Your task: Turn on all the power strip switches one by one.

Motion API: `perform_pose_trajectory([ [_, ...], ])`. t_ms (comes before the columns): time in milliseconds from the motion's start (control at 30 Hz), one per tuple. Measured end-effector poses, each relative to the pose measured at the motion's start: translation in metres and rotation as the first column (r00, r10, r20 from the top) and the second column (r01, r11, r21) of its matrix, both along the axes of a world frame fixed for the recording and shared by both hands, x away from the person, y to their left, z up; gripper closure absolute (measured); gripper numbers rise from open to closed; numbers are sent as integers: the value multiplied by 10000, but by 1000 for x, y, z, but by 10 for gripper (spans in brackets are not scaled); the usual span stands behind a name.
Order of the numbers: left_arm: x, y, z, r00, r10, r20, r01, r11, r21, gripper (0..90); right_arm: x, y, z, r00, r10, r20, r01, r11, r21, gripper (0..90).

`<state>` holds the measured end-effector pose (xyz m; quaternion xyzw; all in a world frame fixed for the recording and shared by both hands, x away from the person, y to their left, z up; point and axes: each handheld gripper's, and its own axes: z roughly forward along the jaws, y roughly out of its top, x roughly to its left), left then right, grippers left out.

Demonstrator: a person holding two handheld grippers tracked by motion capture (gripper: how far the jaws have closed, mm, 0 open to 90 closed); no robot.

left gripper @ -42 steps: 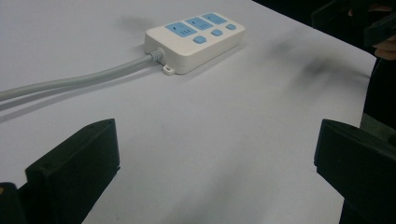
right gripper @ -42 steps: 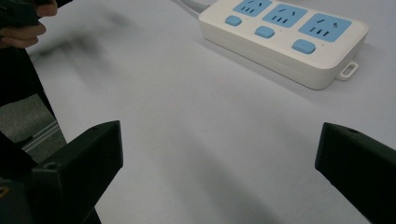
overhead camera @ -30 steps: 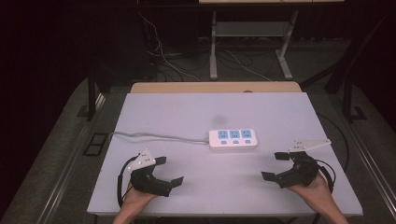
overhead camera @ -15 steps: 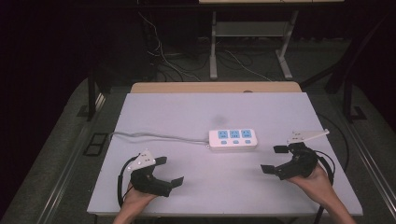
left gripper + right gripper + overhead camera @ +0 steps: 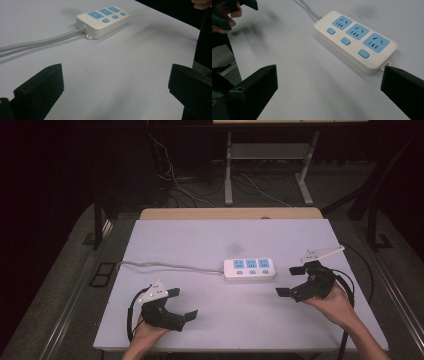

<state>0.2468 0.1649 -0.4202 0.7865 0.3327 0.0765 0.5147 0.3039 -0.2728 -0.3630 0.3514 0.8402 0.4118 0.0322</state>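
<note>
A white power strip (image 5: pixel 249 268) with three blue sockets and three blue buttons lies in the middle of the white table (image 5: pixel 215 240); its grey cable (image 5: pixel 165 266) runs off to the left edge. In the left gripper view the power strip (image 5: pixel 103 21) lies far ahead with its cable (image 5: pixel 37 43) trailing left. My left gripper (image 5: pixel 181 302) rests open near the front left, with nothing between its jaws. My right gripper (image 5: pixel 289 281) hangs open just right of the strip, jaws pointing at it. In the right gripper view the power strip (image 5: pixel 355 40) lies close ahead, its right end near the right jaw.
A wooden board (image 5: pixel 230 213) borders the table's far edge. Beyond it stand a metal frame (image 5: pixel 267 165) and loose cables (image 5: pixel 175 180) on the dark floor. The other hand with its gripper (image 5: pixel 227 12) shows at the top left of the right gripper view.
My right gripper has moved up and left, from the table's front right toward the right end of the power strip. The left gripper has stayed in place.
</note>
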Motion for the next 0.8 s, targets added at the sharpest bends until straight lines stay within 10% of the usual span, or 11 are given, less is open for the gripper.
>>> perform_pose_trajectory([
  [800, 0, -1, -1, 10000, -18, -18, 18, 10000, 76, 0, 38, 19, 13, 9999, 143, 8, -142, 9990, -423, 7],
])
